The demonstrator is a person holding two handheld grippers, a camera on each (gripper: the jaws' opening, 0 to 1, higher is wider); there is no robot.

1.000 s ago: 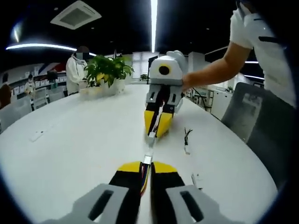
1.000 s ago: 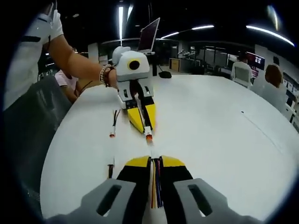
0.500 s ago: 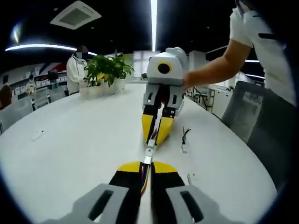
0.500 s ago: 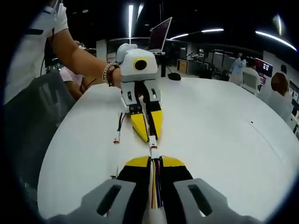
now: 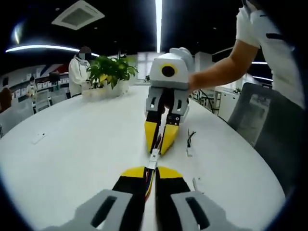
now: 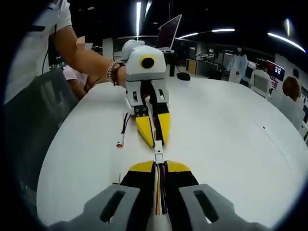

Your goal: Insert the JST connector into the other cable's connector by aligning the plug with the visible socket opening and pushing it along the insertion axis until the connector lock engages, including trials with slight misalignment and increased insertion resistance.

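Observation:
My left gripper (image 5: 151,172) is shut on a cable of coloured wires, and its white JST connector (image 5: 153,160) sticks out past the yellow jaw tips. My right gripper (image 5: 157,147) faces it, shut on the other cable. The two connectors meet end to end between the tips, just above the white table (image 5: 77,144). In the right gripper view, my right gripper (image 6: 159,167) clamps red, yellow and dark wires (image 6: 159,192). The white connector pair (image 6: 158,156) bridges to the left gripper (image 6: 155,141). Whether they are fully seated cannot be told.
Spare cables (image 5: 190,140) lie on the table beside the grippers; one has an orange plug (image 6: 118,144). A potted plant (image 5: 109,72) stands at the far edge, a laptop (image 6: 169,32) at the other. A grey chair (image 5: 260,115) stands close by. People stand around the room.
The two grippers have drawn together along one line. The gap between the connectors seen a second ago has closed, and the connector ends now touch.

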